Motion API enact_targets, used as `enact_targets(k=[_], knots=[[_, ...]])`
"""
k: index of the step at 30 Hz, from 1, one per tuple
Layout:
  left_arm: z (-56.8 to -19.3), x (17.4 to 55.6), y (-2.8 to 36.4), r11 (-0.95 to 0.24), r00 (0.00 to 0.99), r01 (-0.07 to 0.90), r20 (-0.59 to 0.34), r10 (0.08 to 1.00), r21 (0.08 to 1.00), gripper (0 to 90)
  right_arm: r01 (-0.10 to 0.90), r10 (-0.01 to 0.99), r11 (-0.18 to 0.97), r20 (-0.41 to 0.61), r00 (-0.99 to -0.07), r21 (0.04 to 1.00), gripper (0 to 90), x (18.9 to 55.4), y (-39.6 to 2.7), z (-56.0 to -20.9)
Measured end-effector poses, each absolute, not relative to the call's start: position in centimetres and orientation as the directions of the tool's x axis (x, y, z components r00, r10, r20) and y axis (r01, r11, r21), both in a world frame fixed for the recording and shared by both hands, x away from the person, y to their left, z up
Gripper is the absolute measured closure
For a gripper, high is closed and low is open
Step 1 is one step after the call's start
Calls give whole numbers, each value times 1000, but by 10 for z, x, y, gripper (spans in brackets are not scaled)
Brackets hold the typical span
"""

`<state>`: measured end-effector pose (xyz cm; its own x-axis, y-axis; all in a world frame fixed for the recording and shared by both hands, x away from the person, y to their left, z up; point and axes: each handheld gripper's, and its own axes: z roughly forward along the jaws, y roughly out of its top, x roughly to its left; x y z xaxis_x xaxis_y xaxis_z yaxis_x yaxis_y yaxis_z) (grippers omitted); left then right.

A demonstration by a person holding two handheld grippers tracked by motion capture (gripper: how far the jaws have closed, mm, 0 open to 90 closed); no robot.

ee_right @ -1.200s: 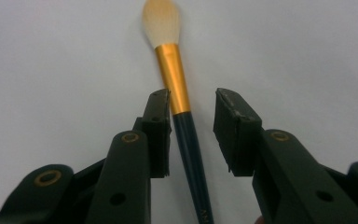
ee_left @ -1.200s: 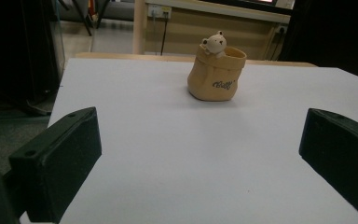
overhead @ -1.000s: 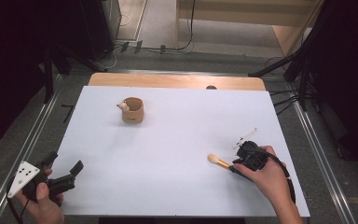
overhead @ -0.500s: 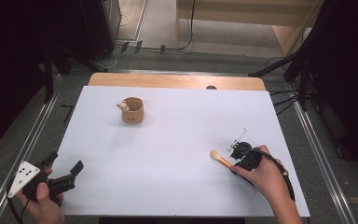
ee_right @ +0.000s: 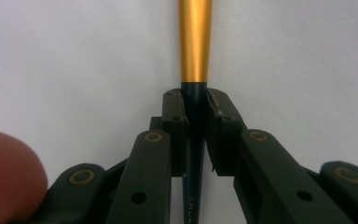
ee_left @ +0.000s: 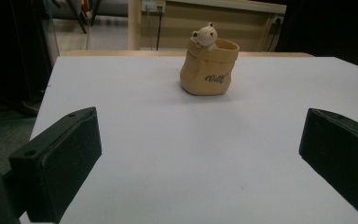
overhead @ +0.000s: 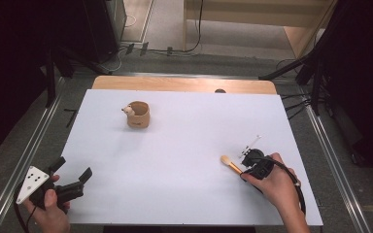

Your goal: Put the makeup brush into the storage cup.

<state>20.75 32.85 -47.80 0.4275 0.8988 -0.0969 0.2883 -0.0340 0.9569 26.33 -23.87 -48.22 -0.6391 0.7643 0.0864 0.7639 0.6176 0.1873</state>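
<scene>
Brush handle clamped between closing jaws

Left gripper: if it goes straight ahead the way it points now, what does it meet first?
Probably the small tan pot with the bear on its rim. The left gripper is open and aims across bare white table toward it, slightly right of center, so a jaw might just pass beside it.
</scene>
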Motion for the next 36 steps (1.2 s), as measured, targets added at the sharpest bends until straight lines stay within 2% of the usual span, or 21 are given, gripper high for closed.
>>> enact_targets(k=[3, 12, 27, 32, 36], knots=[[-479, 208, 324, -46, 431, 292, -88, 898, 955, 0, 763, 761, 586, 138, -634, 274, 811, 261, -247, -478], [-476, 213, 297, -52, 494, 296, -107, 863, 954, 0, 695, 728, 551, 141, -671, 461, 811, 256, -246, -456], [-452, 240, 246, -69, 579, 241, -87, 810, 968, 0, 615, 731, 447, 130, -669, 650, 810, 239, -254, -447], [-442, 252, 229, -84, 613, 203, -59, 788, 976, 0, 600, 734, 387, 159, -660, 700, 811, 239, -254, -450], [-445, 258, 222, -76, 643, 212, -81, 762, 974, 0, 584, 731, 340, 184, -658, 738, 810, 239, -255, -453]])
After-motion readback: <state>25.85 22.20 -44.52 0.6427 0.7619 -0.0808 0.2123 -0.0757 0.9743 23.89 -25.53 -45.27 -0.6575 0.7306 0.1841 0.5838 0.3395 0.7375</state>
